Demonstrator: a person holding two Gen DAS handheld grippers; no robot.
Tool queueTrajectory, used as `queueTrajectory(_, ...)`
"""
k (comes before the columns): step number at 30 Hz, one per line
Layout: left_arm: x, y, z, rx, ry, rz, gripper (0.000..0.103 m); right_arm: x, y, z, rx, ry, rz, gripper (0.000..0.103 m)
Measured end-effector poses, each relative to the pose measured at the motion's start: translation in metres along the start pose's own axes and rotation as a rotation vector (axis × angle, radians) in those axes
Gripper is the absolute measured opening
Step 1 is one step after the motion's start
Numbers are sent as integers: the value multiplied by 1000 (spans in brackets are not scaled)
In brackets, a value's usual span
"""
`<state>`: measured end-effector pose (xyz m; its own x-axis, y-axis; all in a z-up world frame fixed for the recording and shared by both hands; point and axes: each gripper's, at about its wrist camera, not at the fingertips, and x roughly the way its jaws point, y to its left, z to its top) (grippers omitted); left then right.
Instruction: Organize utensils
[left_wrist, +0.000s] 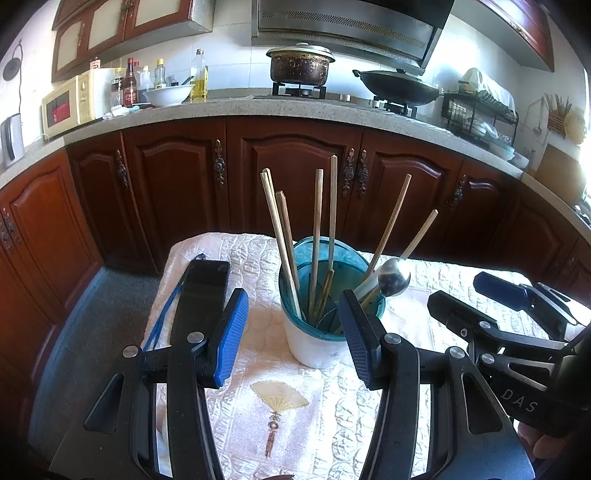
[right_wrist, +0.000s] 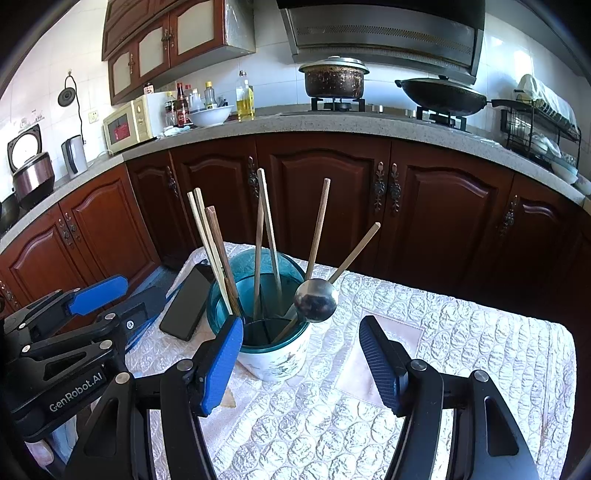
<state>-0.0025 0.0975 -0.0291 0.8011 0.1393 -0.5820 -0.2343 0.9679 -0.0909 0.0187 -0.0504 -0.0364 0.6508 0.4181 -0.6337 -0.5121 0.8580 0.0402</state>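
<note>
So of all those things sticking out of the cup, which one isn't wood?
The spoon: its round shiny metal bowl points up at the right side of the holder, while the others are straight wooden chopsticks.

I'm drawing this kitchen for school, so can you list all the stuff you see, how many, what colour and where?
utensil holder: one, teal top and white base, on the table, middle
chopsticks: about eight, wooden, standing in the holder
spoon: one, silver metal, bowl up, in the holder
phone: one, black, flat on the table left of the holder
tablecloth: one, white, quilted, over the table
pot: one, dark with lid, on the stove
wok: one, black, on the stove beside the pot
microwave: one, cream, on the counter at left
white bowl: one, on the counter by the bottles
dish rack: one, black, counter at right
left tongs: one pair, blue pads, open
right tongs: one pair, blue pads, open
</note>
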Motion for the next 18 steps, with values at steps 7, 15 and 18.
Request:
queueTrajectory(7,1,0,0,-1,3,0,51,1,2,-1,-8,4,4,63)
queueTrajectory(15,6,4,-4,-15,1,-16,51,5,1,-2,-8,15,3,63)
queueTrajectory(18,9,6,-5,-21,7,-13,51,7,-3,-4,1,22,0,63)
